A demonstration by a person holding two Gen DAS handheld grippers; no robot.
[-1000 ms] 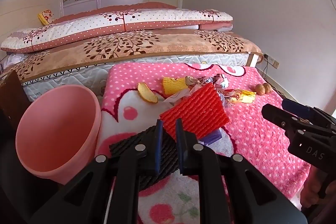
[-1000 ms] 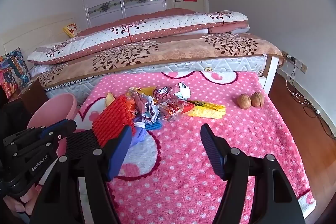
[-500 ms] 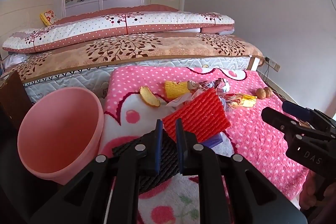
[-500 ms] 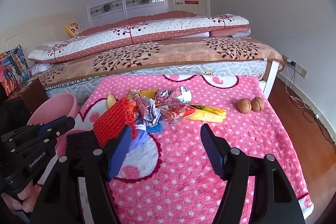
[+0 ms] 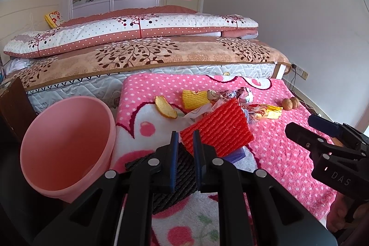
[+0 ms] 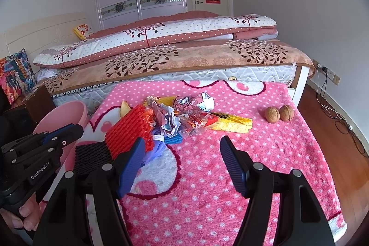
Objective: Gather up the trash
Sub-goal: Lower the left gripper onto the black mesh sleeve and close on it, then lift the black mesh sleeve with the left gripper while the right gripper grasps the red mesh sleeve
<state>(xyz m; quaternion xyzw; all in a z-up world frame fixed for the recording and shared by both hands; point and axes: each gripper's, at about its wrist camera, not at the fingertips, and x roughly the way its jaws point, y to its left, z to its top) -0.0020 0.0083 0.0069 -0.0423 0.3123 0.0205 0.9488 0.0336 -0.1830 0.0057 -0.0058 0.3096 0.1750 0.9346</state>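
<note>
Trash lies heaped on a pink dotted blanket [image 6: 253, 153]: a red foam net [image 5: 221, 128], a black foam net [image 5: 182, 167], a yellow foam net [image 5: 194, 98], a fruit peel [image 5: 165, 107], crumpled wrappers [image 6: 184, 112] and a yellow wrapper [image 6: 230, 122]. A pink bin [image 5: 64, 144] stands at the blanket's left edge, its mouth tilted toward me. My left gripper [image 5: 184, 137] hovers over the black net beside the red net's corner, jaws only a narrow gap apart and nothing pinched. My right gripper [image 6: 182, 146] stands wide open above bare blanket in front of the heap.
Two walnuts [image 6: 279, 114] sit on the blanket's right side. A bed [image 6: 184, 61] with folded quilts rises right behind the blanket. Dark furniture [image 5: 11, 107] stands behind the bin. Wooden floor with cables [image 6: 334, 112] lies to the right.
Both views shift only slightly. No item on the blanket has moved, and both grippers keep the same jaw width.
</note>
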